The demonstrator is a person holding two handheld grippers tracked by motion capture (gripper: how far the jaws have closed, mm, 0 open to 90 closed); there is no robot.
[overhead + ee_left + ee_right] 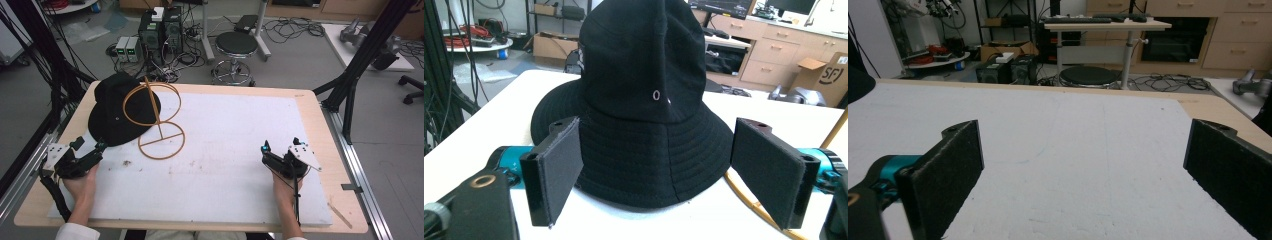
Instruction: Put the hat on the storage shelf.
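Jaws of both grippers spread wide, nothing between the pads. Left gripper (89,145) held low at the near-left of the white mat (230,150), jaws aimed at the black bucket hat (122,107) and framing its brim in the left gripper view, apart from the cloth on both sides. Black bucket hat (644,110) resting brim-down at the far-left corner of the mat, crown partly creased, one small metal eyelet (656,94) showing on the crown. Wooden ring stand (159,125) just right of the hat: flat hoop base on the mat, thin upright post, upper hoop overlapping the hat's right side in the high view; contact with the hat cannot be told. Edge of the stand's base (749,202) seen beside the right-hand jaw in the left gripper view. Right gripper (280,150) held near the mat's near-right area, well apart from hat and stand, jaws pointing over bare mat (1078,160). Mat laid on a wooden table (325,125). Black stool (236,47) on the floor beyond the table's far edge.
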